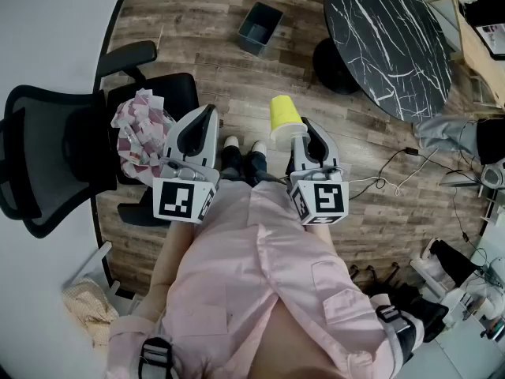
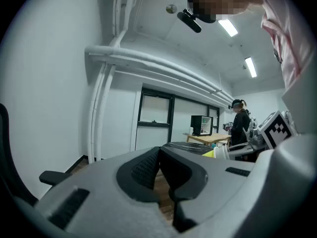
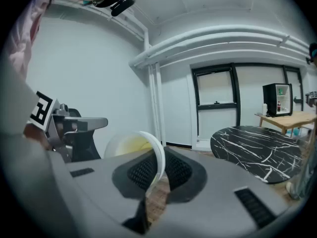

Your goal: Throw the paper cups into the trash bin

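In the head view a yellow paper cup (image 1: 284, 115) sticks out upside down from my right gripper (image 1: 298, 135), which is shut on its rim. The right gripper view shows the cup's white rim (image 3: 157, 157) pinched between the pads, its pale yellow inside (image 3: 126, 145) facing left. The dark grey trash bin (image 1: 260, 28) stands on the wood floor ahead, well beyond both grippers. My left gripper (image 1: 203, 117) is shut with nothing in it; in its own view the jaws (image 2: 159, 155) meet with nothing between them, and the cup (image 2: 214, 153) shows off to the right.
A black office chair (image 1: 47, 156) at the left carries a bag of crumpled pink and white stuff (image 1: 140, 136). A round black marble table (image 1: 387, 38) stands at the upper right. Cables (image 1: 398, 172) lie on the floor at the right. Another person (image 2: 241, 125) stands far off.
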{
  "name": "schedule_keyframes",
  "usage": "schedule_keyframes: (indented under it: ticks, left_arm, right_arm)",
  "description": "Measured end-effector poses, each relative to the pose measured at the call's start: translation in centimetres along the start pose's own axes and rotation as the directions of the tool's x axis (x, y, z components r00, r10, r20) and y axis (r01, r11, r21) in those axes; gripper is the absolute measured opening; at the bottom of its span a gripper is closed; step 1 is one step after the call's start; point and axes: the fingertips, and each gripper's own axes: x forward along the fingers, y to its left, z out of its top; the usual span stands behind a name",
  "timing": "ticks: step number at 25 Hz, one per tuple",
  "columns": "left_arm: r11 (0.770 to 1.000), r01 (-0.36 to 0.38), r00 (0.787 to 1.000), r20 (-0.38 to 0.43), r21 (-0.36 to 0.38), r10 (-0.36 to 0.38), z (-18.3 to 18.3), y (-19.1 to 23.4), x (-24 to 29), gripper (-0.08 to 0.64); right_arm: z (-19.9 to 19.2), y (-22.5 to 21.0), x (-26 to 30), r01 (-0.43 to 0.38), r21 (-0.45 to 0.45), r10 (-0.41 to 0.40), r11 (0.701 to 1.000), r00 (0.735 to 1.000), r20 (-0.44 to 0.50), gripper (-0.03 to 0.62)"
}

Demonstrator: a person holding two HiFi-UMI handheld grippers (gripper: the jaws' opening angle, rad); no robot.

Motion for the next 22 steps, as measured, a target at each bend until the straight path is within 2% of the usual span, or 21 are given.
schedule_keyframes:
  ticks: [15, 22]
  left_arm:
    - [0.999, 0.019, 1.0, 0.006, -0.036, -0.019, -0.1, 1.4, -1.3, 0.014]
    - [0.997, 0.042, 0.999, 0.019, -0.058, -0.041, 0.0, 2.2, -1.8, 0.014]
  right_arm:
    - [0.0, 1.8, 0.3, 0.012, -0.03, -0.012, 0.999, 1.0, -0.015, 0.044]
    - [1.0, 3.4, 0.5, 0.004, -0.03, -0.002, 1.0, 0.999, 0.037, 0.044]
